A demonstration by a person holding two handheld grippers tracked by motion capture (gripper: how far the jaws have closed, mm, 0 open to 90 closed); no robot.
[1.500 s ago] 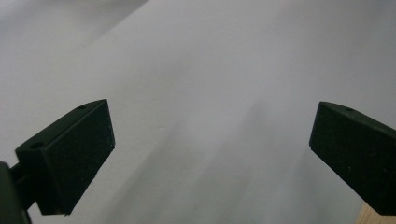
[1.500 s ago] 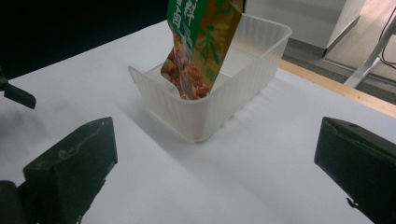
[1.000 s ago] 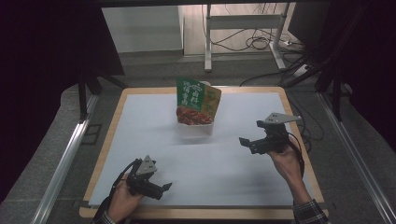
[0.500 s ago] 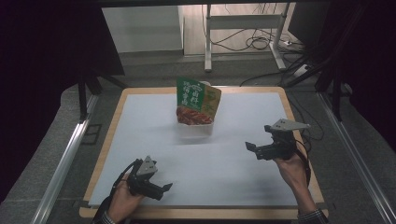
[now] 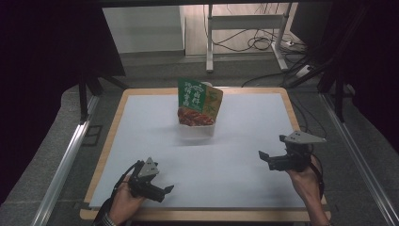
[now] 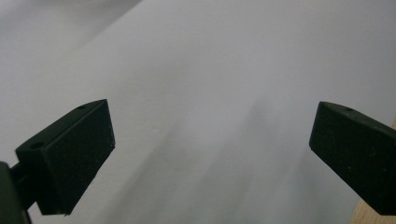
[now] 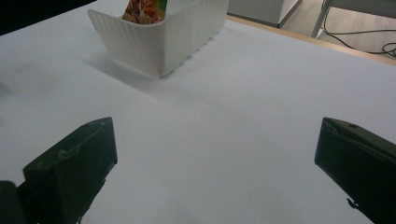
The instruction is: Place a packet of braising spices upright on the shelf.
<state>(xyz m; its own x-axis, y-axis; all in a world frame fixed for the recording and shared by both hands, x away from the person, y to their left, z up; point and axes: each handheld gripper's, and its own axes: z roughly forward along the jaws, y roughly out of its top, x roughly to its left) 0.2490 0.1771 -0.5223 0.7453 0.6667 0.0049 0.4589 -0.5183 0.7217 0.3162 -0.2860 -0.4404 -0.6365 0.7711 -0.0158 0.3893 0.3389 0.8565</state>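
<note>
White sheeting covers the wooden table (image 5: 109, 155), with dark curtains and cables on the floor beyond. I judge the work nearly done: the snack packet (image 5: 197, 101) already stands upright in the white ribbed bin (image 7: 163, 39) toward the far middle of the table. My left gripper (image 5: 162, 190) sits near the front edge, jaws wide apart and empty. My right gripper (image 5: 264, 157) hangs well right of the bin, also spread wide, holding nothing. Nothing lies between either gripper and the bin.
</note>
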